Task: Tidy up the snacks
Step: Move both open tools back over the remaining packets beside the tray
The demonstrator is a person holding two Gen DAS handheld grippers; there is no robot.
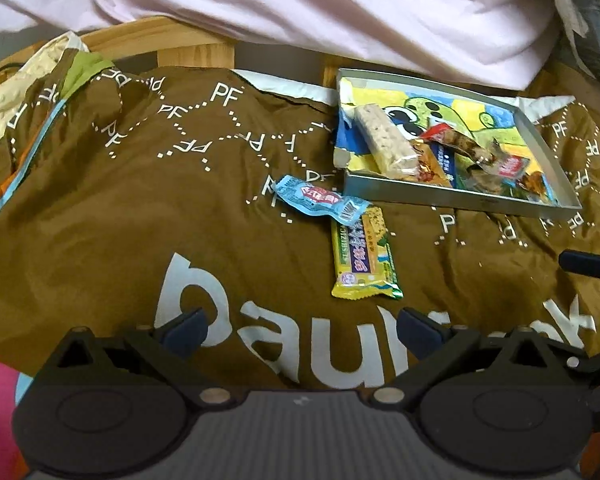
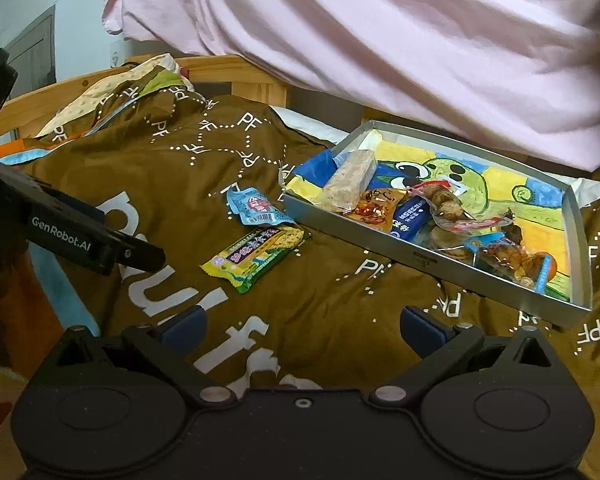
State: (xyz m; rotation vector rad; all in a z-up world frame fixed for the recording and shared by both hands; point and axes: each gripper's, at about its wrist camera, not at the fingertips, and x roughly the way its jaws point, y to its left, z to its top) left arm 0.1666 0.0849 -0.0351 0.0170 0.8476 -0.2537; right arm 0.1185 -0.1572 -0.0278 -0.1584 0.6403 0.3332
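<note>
- Brown printed cloth [image 1: 140, 200] covers the whole surface, white letters across it, a pale pink sheet [image 2: 380, 40] bunched up behind; whether a worktop or a bed lies under it, I cannot tell.
- Left gripper [image 1: 300, 330] hovers low over the cloth with its fingers [image 1: 186, 326] spread wide apart and nothing between them.
- Right gripper [image 2: 302, 328] looks the same: fingers [image 2: 422, 326] apart and empty, near the tray's front wall.
- Metal tray [image 2: 432, 260] sits on the cloth with a cartoon drawing lining its floor and several wrapped snacks already piled inside, a pale nougat bar [image 2: 350, 182] among them.
- Two snacks are not yet in: the yellow-green cracker packet [image 1: 364, 258], long, flat and glossy, and the small blue packet [image 1: 320, 199], crinkled, one end lying on the cracker packet's far end.
- Both lie just beside the tray's near-left corner.
- My call: the blue one goes first, since it overlaps the other.
- Come straight down, pinch across its narrow width and lift cleanly; soft cloth may bunch into the grip, so stay shallow.
- Slippery film could twist, so clear the tray wall before letting go.
</note>
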